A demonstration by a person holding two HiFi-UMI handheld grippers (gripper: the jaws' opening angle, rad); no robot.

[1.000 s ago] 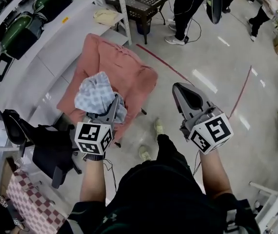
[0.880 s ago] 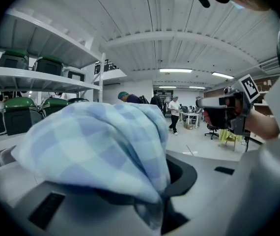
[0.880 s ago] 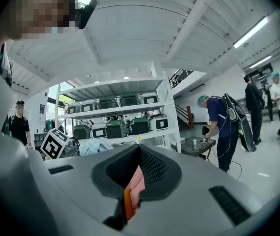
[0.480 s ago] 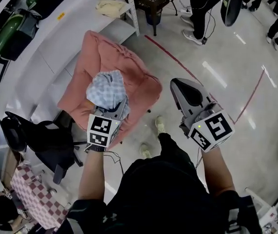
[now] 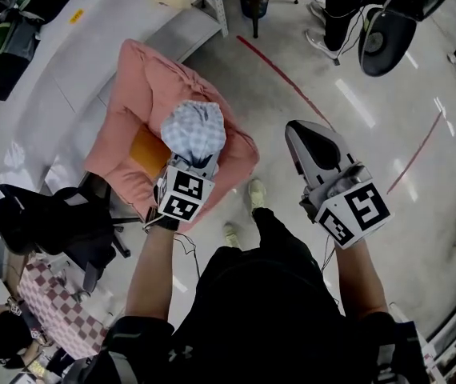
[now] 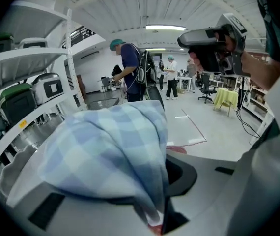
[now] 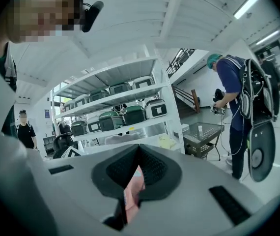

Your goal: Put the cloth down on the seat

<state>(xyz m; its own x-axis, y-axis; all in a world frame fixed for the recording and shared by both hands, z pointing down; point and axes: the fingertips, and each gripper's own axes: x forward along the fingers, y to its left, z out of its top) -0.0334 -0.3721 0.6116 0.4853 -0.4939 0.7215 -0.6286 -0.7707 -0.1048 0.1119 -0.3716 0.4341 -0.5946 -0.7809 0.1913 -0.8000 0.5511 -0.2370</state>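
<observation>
- Head view: at the far left a black office chair (image 5: 48, 218) stands just beside the pink seat (image 5: 144, 94). It has no part in the job.
- A second ago the blue checked cloth (image 5: 194, 129) was over the front edge of the seat. Now it is over the middle, near an orange patch (image 5: 146, 152).
- I think this means the cloth is in the right spot and only has to be lowered and let go. I cannot tell if it touches the seat yet.
- The cloth is a bunched lump. Its long way runs along the tongs and points away from the person, toward the back of the seat. A thin tail hangs down.
- The left tongs (image 5: 198, 164) pinch the near end of the cloth.
- The right tongs (image 5: 298, 137) are over the floor, well apart from the seat. They are pressed together and hold nothing.
</observation>
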